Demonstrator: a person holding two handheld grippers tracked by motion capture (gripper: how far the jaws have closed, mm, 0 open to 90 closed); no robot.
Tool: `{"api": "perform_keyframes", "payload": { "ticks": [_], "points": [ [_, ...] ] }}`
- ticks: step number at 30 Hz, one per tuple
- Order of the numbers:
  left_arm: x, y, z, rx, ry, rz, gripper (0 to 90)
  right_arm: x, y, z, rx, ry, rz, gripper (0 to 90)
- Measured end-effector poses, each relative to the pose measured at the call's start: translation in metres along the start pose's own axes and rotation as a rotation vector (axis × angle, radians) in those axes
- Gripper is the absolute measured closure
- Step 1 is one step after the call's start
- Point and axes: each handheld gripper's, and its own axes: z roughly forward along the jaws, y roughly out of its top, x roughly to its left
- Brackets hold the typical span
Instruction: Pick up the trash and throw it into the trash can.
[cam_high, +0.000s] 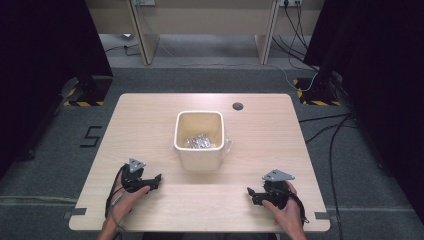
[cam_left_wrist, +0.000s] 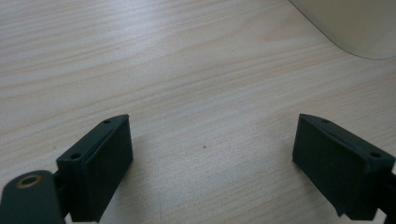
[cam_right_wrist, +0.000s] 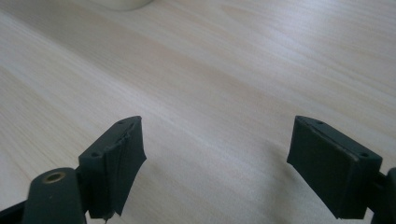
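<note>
High view, floor mark (cam_high: 91, 136) reads "5"

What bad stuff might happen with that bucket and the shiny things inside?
The cream bin stands free on the table, so a bump from the left gripper might tip it. The crinkled shiny pieces lie deep inside, so a gripper reaching in may catch the rim.

Light wooden table (cam_high: 150, 120), rectangular, with a round dark grommet (cam_high: 238, 106) near its far edge. A cream plastic square bin (cam_high: 199, 159) stood at centre, holding crumpled silvery foil pieces (cam_high: 198, 141). The left black gripper (cam_high: 154, 182) and right black gripper (cam_high: 252, 194), hand-held, lay near the front edge, well apart.
</note>
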Motion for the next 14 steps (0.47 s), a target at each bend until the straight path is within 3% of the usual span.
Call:
{"api": "perform_keyframes", "payload": {
  "ticks": [14],
  "points": [
    [0.0000,0.0000,0.0000,0.000,0.000,0.000,11.1,0.0042,-0.0089,0.0030,-0.007,-0.008,-0.010,15.5]
  ]
}}
